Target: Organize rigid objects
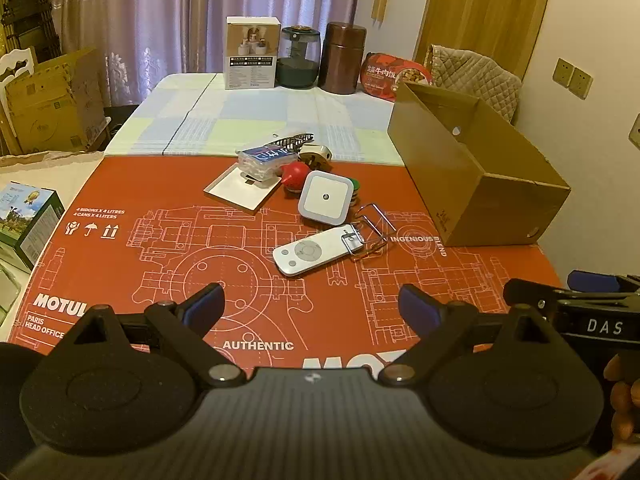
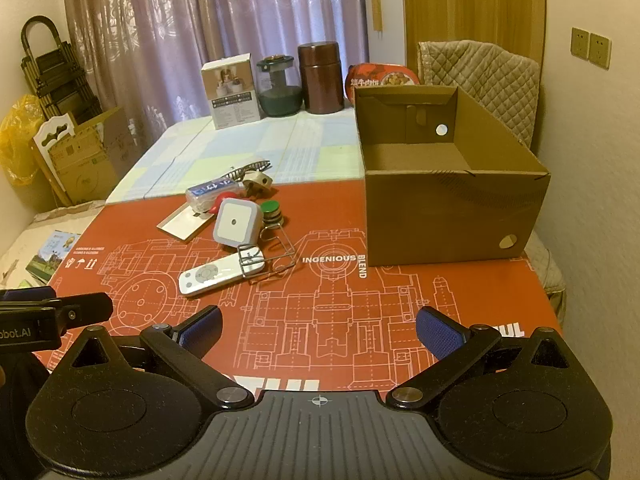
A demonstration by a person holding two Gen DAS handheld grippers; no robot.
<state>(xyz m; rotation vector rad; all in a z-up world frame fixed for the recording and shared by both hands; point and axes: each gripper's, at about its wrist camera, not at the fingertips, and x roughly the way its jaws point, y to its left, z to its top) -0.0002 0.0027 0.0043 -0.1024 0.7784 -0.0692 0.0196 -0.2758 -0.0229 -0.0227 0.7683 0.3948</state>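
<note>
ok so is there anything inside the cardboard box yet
No. In the right wrist view the cardboard box shows only its bare brown floor; the remote and other items lie on the red mat.

Both views are dim and warm-tinted, lit by soft indoor light with no hard shadows; small faint shadows sit under the remote [image 1: 318,250] and the box [image 2: 452,196]. The curtain [image 1: 208,12] glows a muted purple. Fisheye bending curves the walls, and the corners go black. Detail is soft and grainy; far labels are unreadable.
</note>
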